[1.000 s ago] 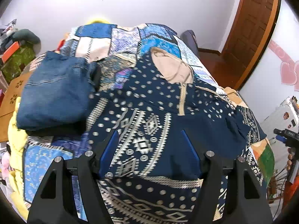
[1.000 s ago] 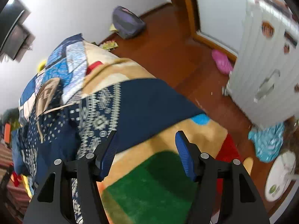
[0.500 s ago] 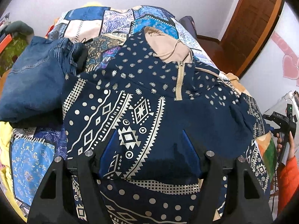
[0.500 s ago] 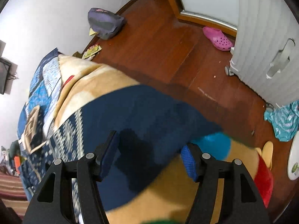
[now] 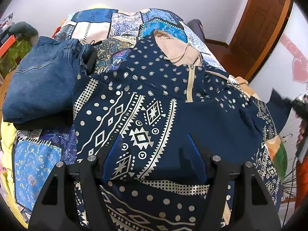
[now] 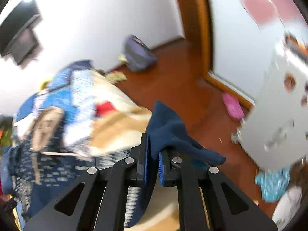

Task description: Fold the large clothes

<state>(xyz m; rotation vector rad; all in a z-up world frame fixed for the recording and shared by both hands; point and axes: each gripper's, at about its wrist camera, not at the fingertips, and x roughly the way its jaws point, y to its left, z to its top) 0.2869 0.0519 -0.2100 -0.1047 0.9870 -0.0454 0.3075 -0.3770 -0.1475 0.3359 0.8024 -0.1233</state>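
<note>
A navy hoodie (image 5: 154,100) with silver geometric print and a beige hood lies spread face up on the bed. My left gripper (image 5: 154,144) is open and hovers just above its lower front, holding nothing. My right gripper (image 6: 153,154) is shut on the plain navy sleeve end (image 6: 169,129) and holds it lifted off the bed's right side. That raised sleeve (image 5: 277,104) and the right gripper also show at the right edge of the left wrist view. The right wrist view is blurred by motion.
Folded blue jeans (image 5: 42,80) lie on the bed left of the hoodie, on a patchwork quilt (image 5: 119,23). A purple bag (image 6: 138,53), a pink slipper (image 6: 233,107) and a white cabinet (image 6: 279,115) stand on the wooden floor to the right. A wooden door (image 5: 258,25) is beyond.
My right gripper has closed on the sleeve end and lifted it off the bed. My left gripper has moved a little forward over the hoodie and stays open.
</note>
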